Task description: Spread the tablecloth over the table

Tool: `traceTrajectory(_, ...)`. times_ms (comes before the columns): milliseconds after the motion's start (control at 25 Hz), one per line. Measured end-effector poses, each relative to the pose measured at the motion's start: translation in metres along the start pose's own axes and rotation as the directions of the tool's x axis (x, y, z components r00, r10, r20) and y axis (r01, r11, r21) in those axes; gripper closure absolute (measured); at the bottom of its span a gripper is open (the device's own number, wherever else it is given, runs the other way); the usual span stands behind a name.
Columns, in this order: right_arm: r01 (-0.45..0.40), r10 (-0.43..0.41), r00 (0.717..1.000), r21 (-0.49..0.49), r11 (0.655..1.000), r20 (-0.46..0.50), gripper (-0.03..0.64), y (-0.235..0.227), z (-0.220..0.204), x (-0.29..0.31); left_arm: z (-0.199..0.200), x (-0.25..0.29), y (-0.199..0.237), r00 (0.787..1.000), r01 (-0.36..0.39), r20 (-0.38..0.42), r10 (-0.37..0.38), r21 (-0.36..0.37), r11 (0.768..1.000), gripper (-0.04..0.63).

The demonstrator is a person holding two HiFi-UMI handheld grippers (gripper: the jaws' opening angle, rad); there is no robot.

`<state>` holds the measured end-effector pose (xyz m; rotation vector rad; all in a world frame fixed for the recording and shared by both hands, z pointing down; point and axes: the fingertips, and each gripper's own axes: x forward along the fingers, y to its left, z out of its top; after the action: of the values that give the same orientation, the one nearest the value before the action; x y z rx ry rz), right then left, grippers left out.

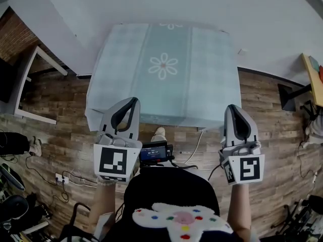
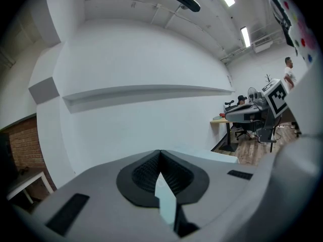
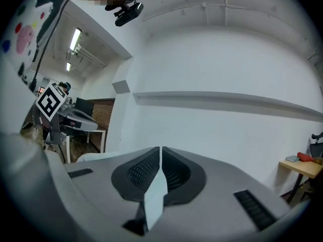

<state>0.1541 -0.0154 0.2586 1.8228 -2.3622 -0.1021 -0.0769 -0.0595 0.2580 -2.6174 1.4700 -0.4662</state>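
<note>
At the near edge of the pale teal checked tablecloth, we are gripping the fabric with both tongs. The left tongs are biting in a little inside the near left corner, and the right tongs are biting close to the near right corner. From the left gripper view, the left tongs are pressing shut on a thin fold of pale cloth, which is running down between the ribbed black pads. The right tongs are doing the same, closed on a narrow strip of the cloth.

Ahead of the tongs, the tablecloth is lying flat over the table and hiding it completely, with its edges hanging down on the left, right and near sides. Its darker middle band is running straight away from us toward the wall, with a white daisy print sitting at the centre. We cannot tell which of its sides is longer.

Around the table, a brown wood-plank floor is stretching out to both sides, and a plain white wall is rising behind. A white frame stand is standing at the left, and a wooden desk is showing at the right edge.
</note>
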Motion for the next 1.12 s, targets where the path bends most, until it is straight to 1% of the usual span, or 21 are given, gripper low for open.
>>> traceTrajectory(200,-0.015,0.015,1.0,-0.004,1.0,-0.017,0.577,0.008,-0.003,0.003,0.001,0.003,-0.001,1.0,0.009,0.001,-0.009,-0.012,1.0,0.58)
traceTrajectory(320,-0.025,0.025,0.999,-0.006,1.0,-0.022,0.577,0.011,-0.004,0.004,0.002,0.004,-0.001,1.0,0.007,-0.002,-0.008,-0.046,0.999,0.58)
traceTrajectory(440,-0.03,0.029,0.999,-0.005,1.0,-0.03,0.577,0.013,-0.006,0.005,0.001,0.006,-0.001,1.0,0.014,0.002,-0.014,-0.029,0.999,0.58)
traceTrajectory(920,-0.048,0.048,0.998,-0.007,0.999,-0.035,0.578,0.018,-0.007,0.007,0.001,0.007,-0.001,1.0,0.019,0.003,-0.019,-0.001,1.0,0.58)
traceTrajectory(1120,-0.061,0.062,0.998,0.021,0.998,-0.028,0.578,0.023,-0.008,0.008,0.0,0.006,-0.002,1.0,0.02,0.007,-0.02,-0.003,1.0,0.58)
